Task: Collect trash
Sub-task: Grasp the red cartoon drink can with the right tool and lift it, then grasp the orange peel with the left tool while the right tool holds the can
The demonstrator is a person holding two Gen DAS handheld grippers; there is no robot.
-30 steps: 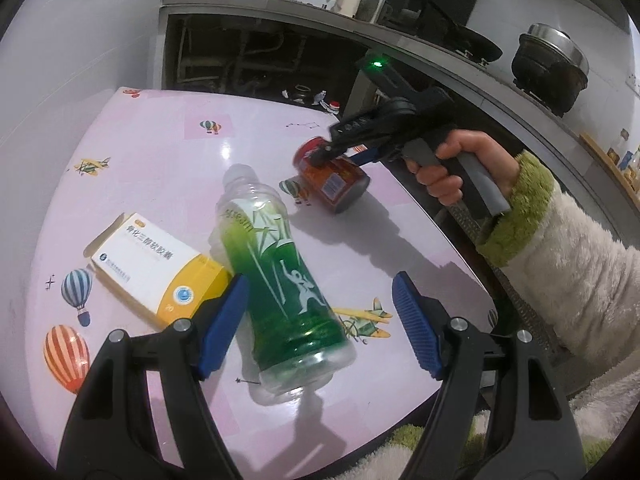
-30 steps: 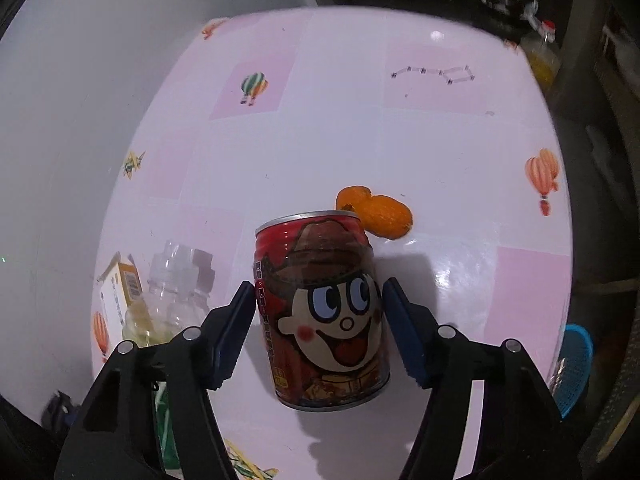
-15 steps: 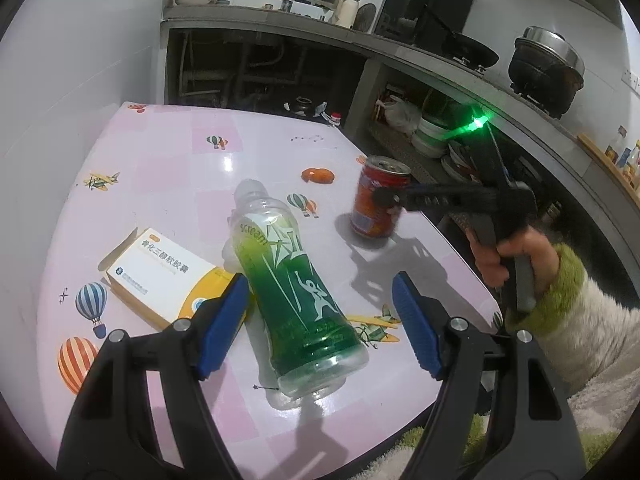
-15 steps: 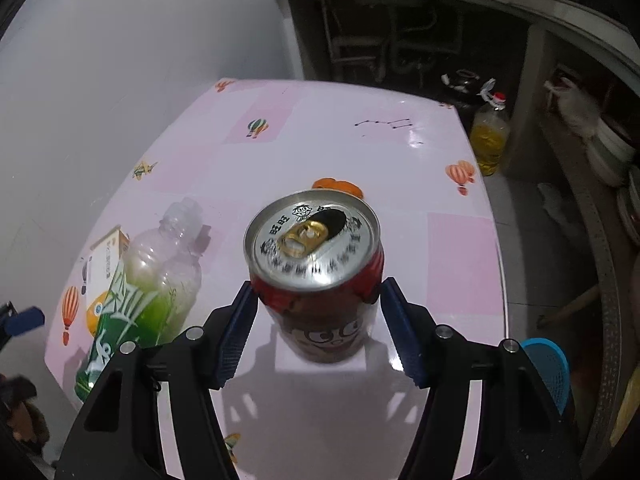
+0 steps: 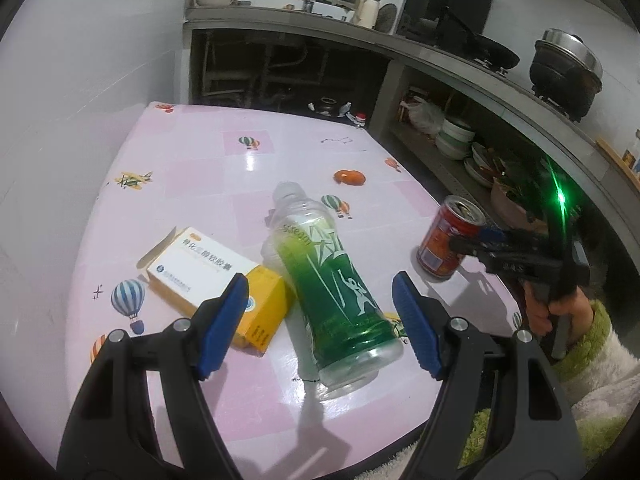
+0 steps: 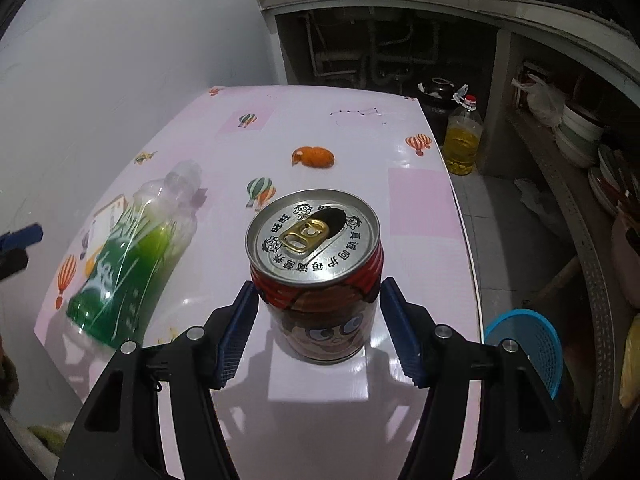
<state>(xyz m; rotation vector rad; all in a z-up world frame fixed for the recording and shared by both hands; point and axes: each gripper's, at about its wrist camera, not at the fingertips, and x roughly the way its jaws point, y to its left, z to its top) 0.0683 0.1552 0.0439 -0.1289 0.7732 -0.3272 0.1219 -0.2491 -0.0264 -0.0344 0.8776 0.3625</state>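
Your right gripper [image 6: 316,324] carries the red cartoon-printed drink can with the opened silver pull-tab lid [image 6: 316,272] upright between its blue pads, near the right edge of the pink balloon-patterned table [image 6: 360,140]; the left pad sits against the can wall, while at the right pad you can make out a thin sliver, so the hold looks real but light. Your left gripper [image 5: 320,320] hangs open and empty over the clear plastic bottle with green liquid and a green printed sleeve [image 5: 332,280], which lies on its side, its base toward you, touching the yellow-and-white cardboard medicine box [image 5: 216,272]. Risk one: the can is round and smooth, held low on its body, so a tilt or jolt could let it slip or spill any dregs through the open mouth. Risk two: the blue plastic mesh basket [image 6: 524,340] sits on the floor beyond the table's edge and is the likely bin, though you cannot confirm that; a release from height could miss or bounce out. Risk three: the bottle may roll when pinched and shove the box. The small orange peel scrap [image 6: 313,157] lies well apart. Hidden: the can's contents, the bottle's cap end detail, the basket's interior.
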